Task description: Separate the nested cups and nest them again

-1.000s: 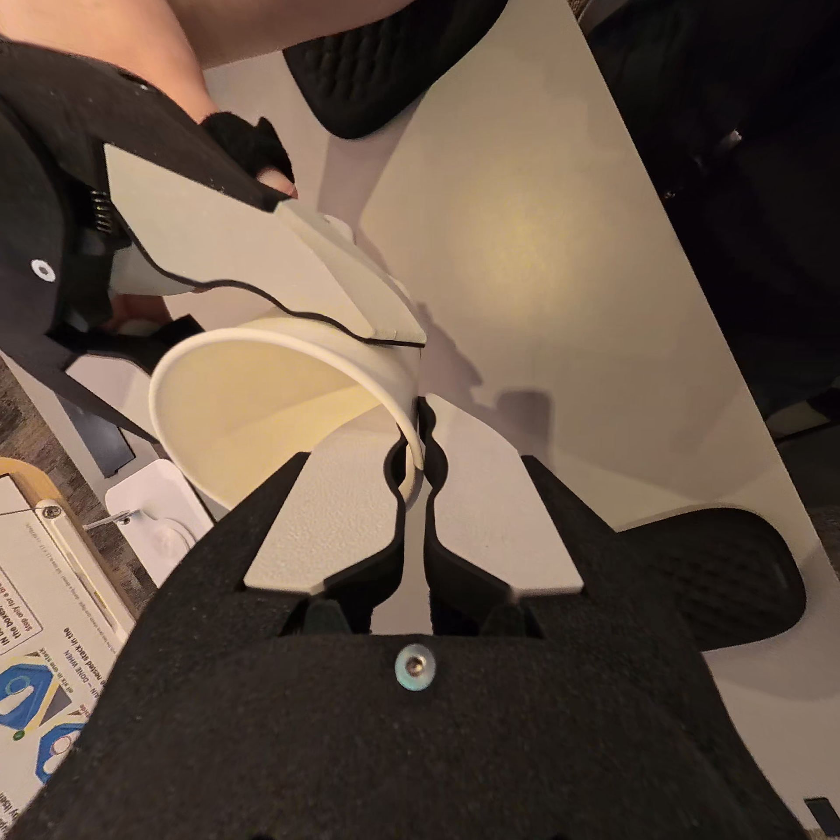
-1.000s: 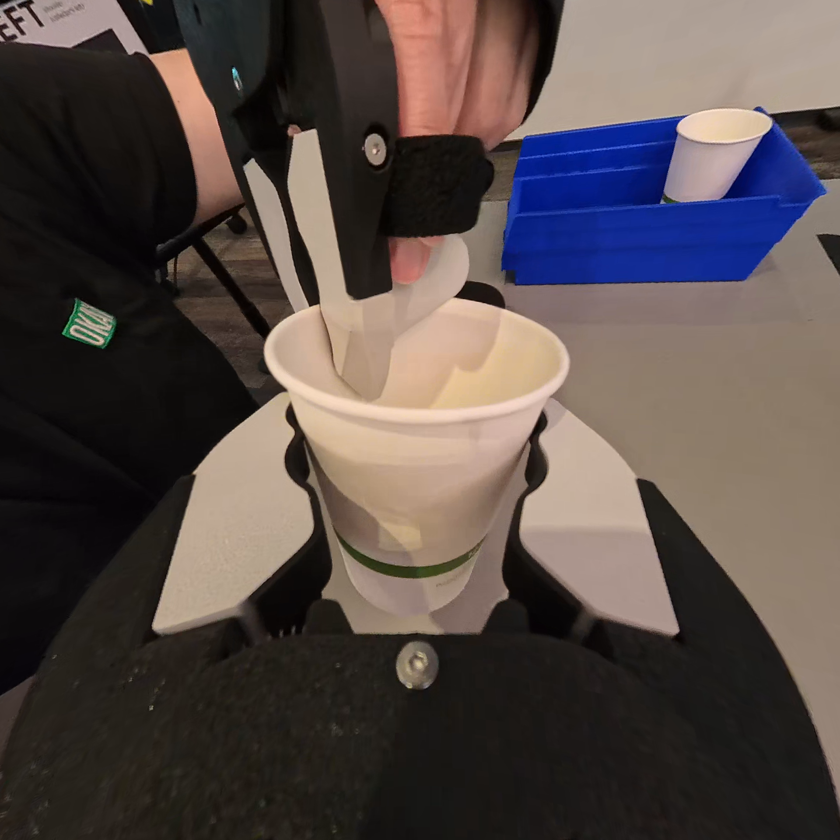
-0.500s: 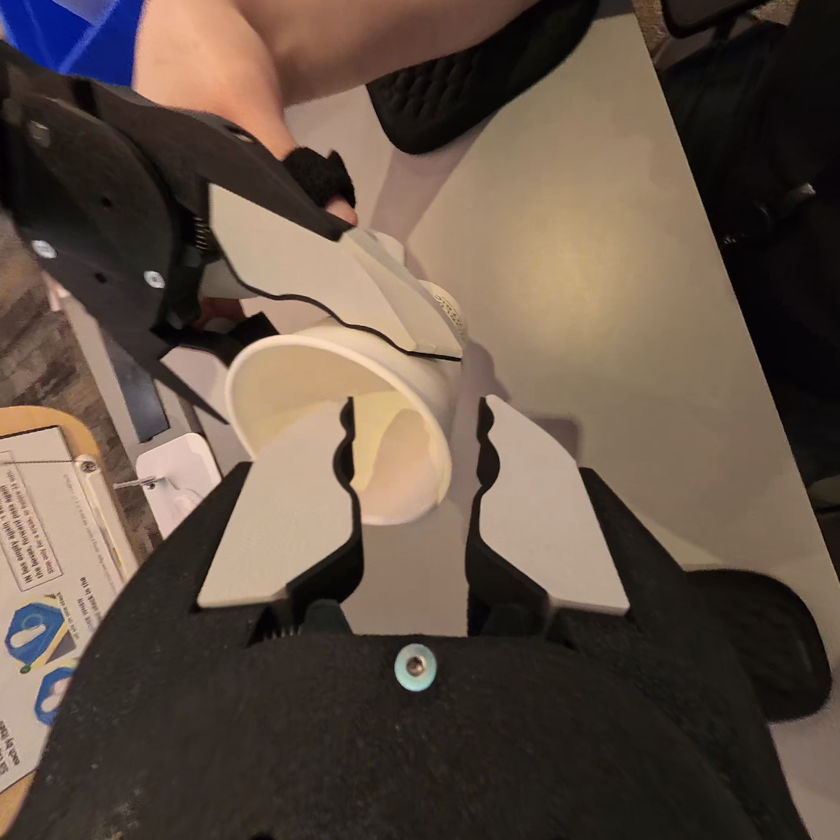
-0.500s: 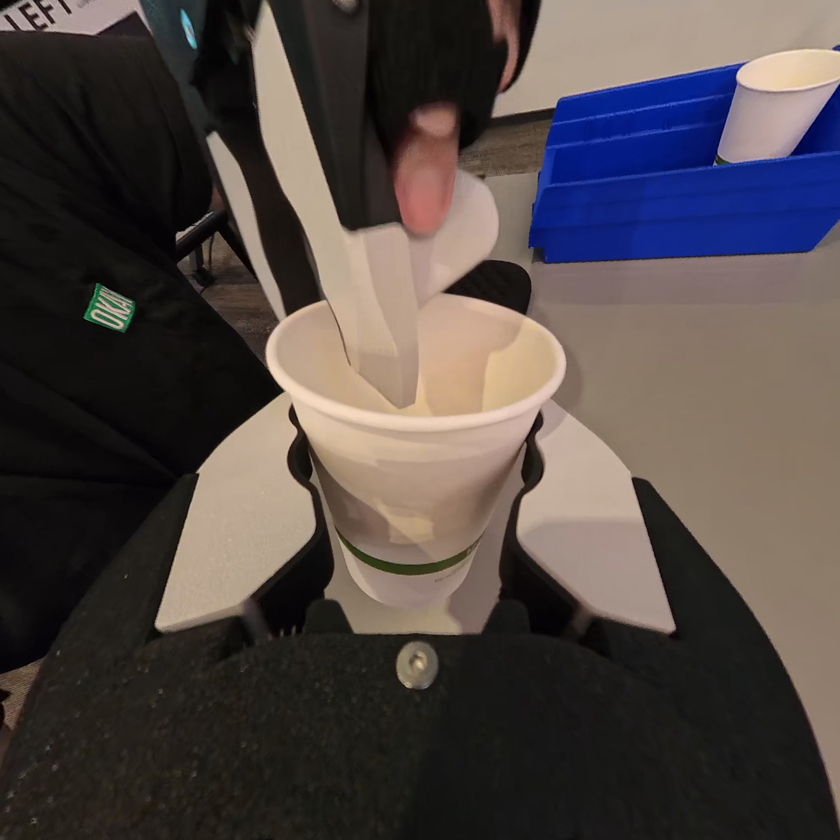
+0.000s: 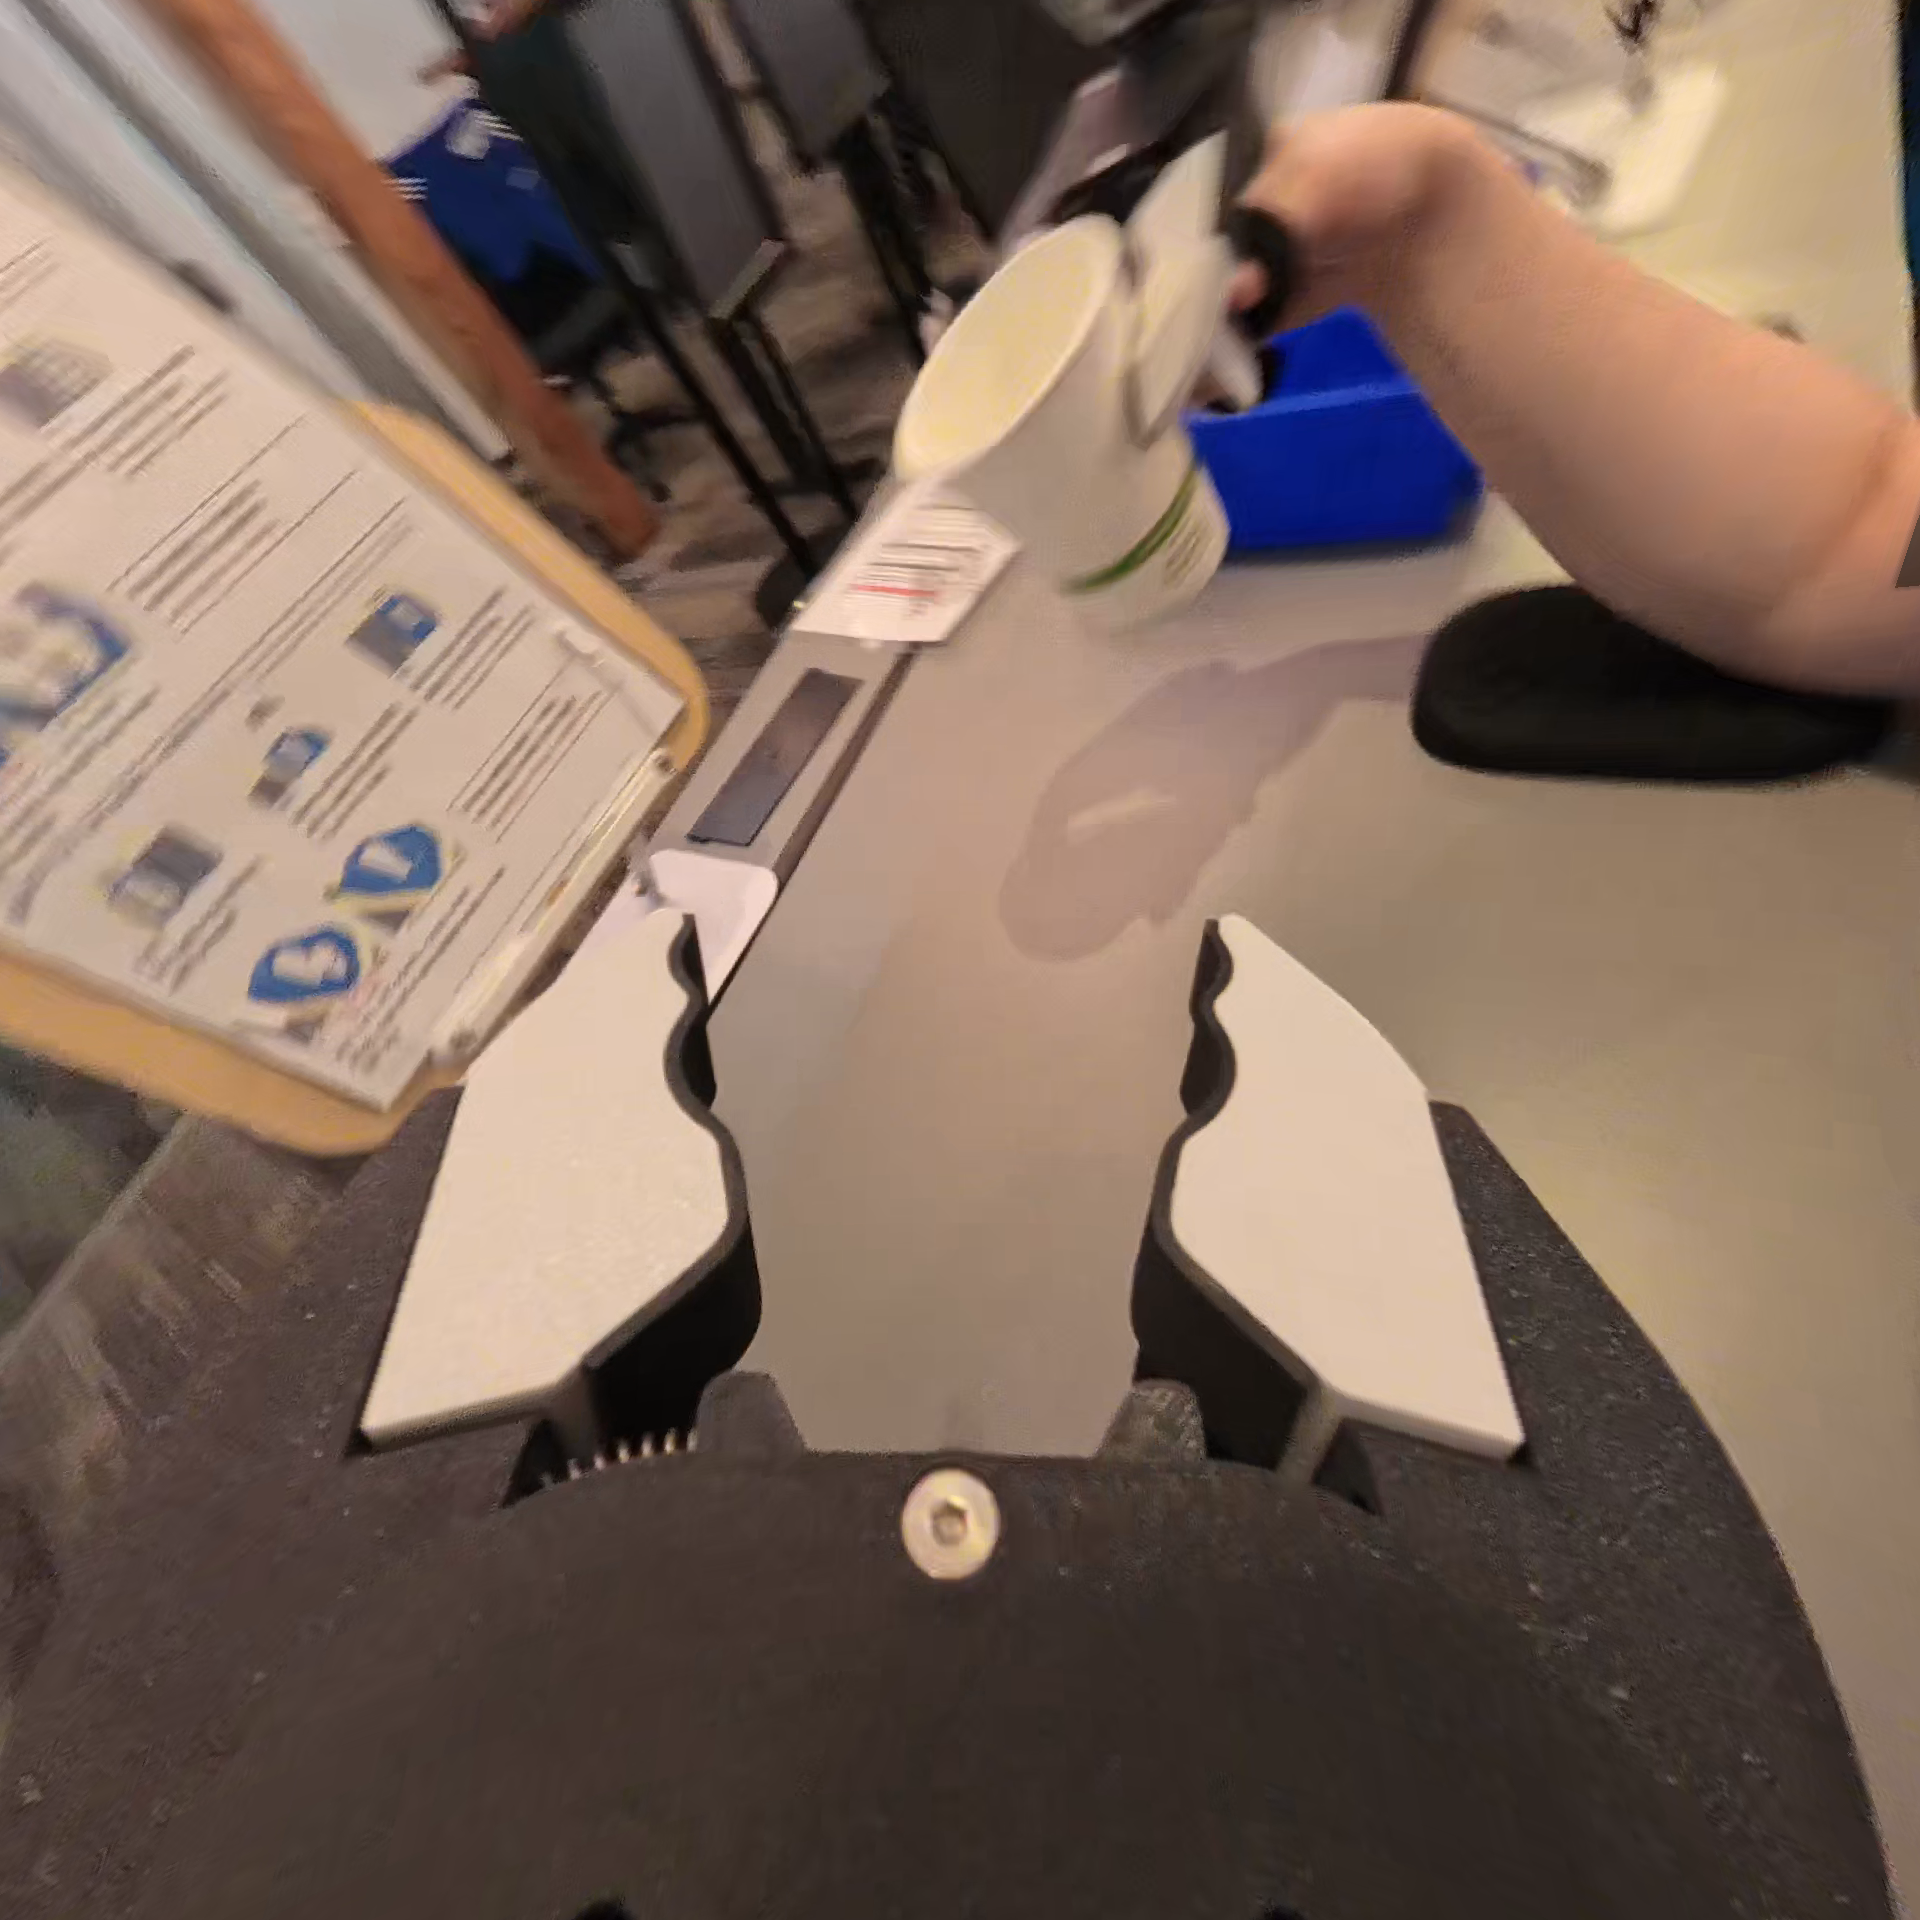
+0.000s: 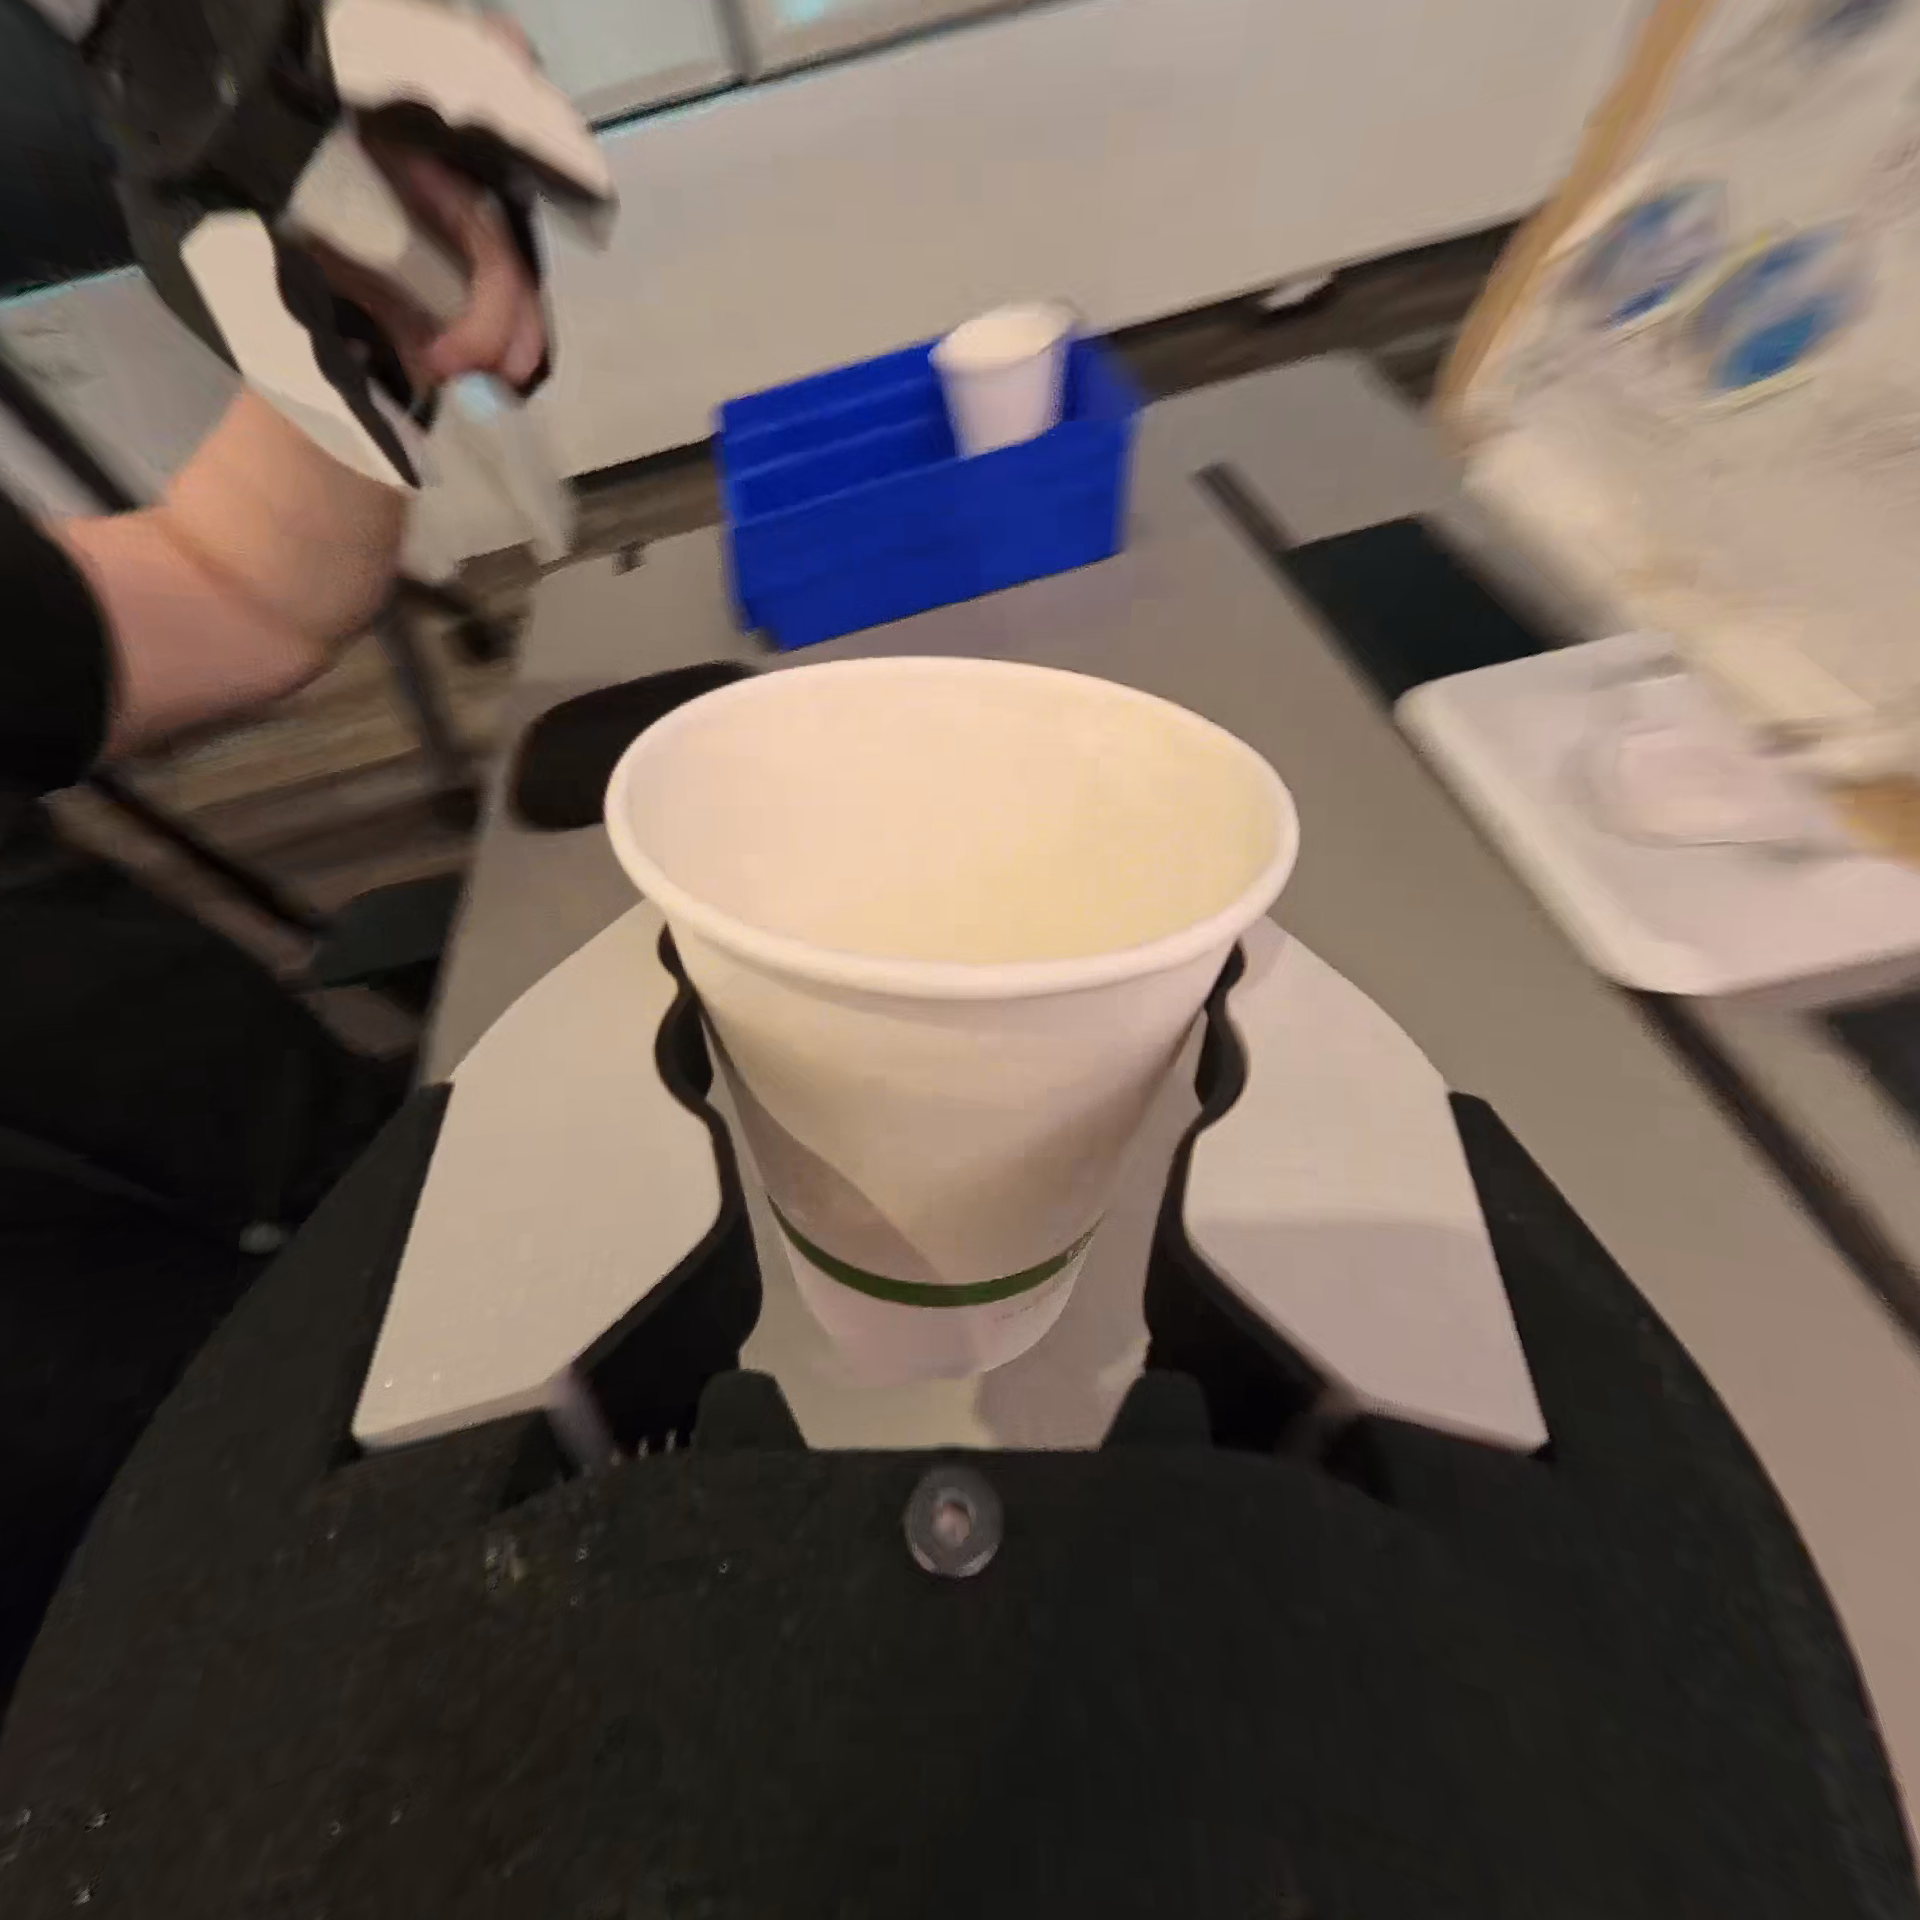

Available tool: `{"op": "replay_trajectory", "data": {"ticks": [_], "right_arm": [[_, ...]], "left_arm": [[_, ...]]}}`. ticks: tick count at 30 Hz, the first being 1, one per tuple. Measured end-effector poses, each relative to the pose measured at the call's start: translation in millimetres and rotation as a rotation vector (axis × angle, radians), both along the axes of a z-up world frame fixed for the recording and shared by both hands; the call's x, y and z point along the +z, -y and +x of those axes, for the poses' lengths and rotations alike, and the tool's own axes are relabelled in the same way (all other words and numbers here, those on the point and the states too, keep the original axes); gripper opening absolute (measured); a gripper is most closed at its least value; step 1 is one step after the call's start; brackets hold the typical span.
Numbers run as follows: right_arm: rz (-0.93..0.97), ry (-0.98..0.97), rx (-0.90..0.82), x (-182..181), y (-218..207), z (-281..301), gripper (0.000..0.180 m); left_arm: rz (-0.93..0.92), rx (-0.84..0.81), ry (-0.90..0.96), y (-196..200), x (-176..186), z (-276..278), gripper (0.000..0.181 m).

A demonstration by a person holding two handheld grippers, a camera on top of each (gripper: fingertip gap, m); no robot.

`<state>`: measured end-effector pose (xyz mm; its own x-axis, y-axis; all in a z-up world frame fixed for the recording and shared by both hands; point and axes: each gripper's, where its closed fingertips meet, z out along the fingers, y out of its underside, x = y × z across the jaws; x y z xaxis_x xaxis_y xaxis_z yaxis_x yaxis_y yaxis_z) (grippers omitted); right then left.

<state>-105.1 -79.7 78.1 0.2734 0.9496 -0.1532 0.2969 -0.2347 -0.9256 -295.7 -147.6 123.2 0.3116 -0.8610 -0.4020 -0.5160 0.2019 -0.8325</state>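
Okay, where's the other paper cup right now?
In the right wrist view, the second cup stands in the right end of the blue bin at the table's far end.

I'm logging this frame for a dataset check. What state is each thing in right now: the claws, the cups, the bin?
Left claw: open, empty, above the grey table.
Right claw: shut on the held paper cup.
Held paper cup: upright in the right wrist view, off the table, nothing visible inside.
Blue bin: on the table, holding one cup.
Cup in the bin: roughly upright, blurred.
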Motion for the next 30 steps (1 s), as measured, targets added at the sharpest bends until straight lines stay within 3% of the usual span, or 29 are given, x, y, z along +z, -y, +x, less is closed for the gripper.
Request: {"op": "replay_trajectory", "data": {"ticks": [6, 9, 12, 19, 30], "right_arm": [[0.536, -0.049, -0.795, 74.3, -35.1, 192.2, 0.093], [0.636, 0.017, -1.075, 71.6, -26.9, 273.5, 0.093], [0.6, 0.092, -1.253, 50.0, -16.9, 331.1, 0.093], [0.559, -0.172, -1.299, 42.1, -6.3, 367.9, 0.093], [0.55, -0.263, -1.348, 11.8, -52.3, 375.3, 0.093]], "left_arm": [[-0.157, 0.263, 0.335, -32.1, -22.2, -77.9, 0.083], [-0.14, 0.333, 0.431, -40.6, -25.3, -105.6, 0.081], [-0.084, 0.414, 0.51, -46.0, -26.5, -131.3, 0.084], [-0.068, 0.51, 0.566, -41.2, -39.0, -165.7, 0.085], [-0.079, 0.507, 0.475, -30.4, -54.4, -164.4, 0.081]]}}
